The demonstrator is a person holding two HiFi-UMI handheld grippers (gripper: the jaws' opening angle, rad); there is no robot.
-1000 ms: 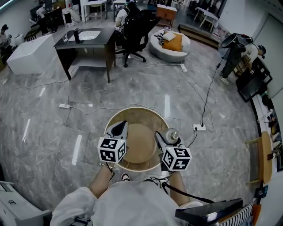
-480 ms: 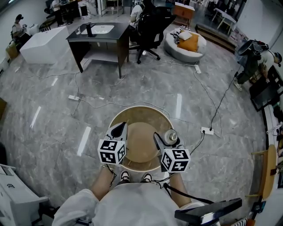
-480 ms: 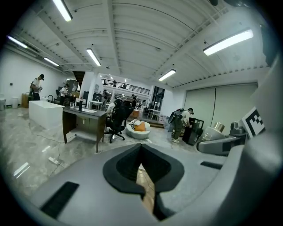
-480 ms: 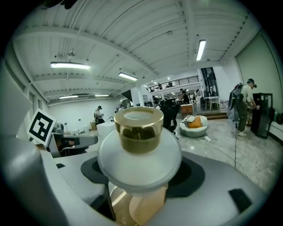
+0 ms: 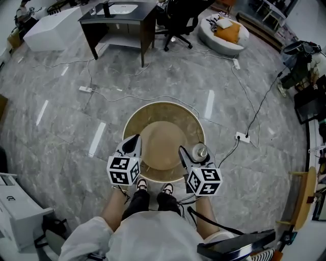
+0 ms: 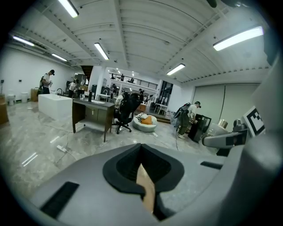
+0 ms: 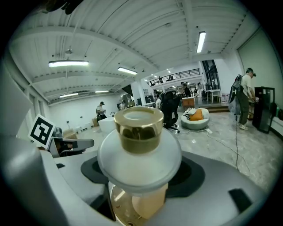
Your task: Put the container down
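Note:
A big round tan container [image 5: 163, 105] hangs over the marble floor in front of me, held by its near rim. My left gripper [image 5: 135, 140] is shut on the rim's left part; the thin tan edge [image 6: 146, 190] sits pinched between its jaws [image 6: 143, 176]. My right gripper [image 5: 184, 153] grips the rim's right part [image 7: 148, 205]. A frosted white bottle with a gold cap [image 5: 199, 151] stands right over the right jaws [image 7: 138, 137]; I cannot tell what carries it. My shoes [image 5: 153, 188] show just under the container.
A dark desk [image 5: 119, 15], an office chair [image 5: 178, 18] and a round seat with an orange cushion [image 5: 224, 31] stand ahead. Cables and power strips [image 5: 243, 138] cross the floor. A white cabinet [image 5: 18, 204] is at lower left, a wooden stool [image 5: 300, 196] at right.
My view has tipped further down and forward: the container now sits higher in the picture, and my legs and shoes show beneath it. Both grippers keep their hold on the rim.

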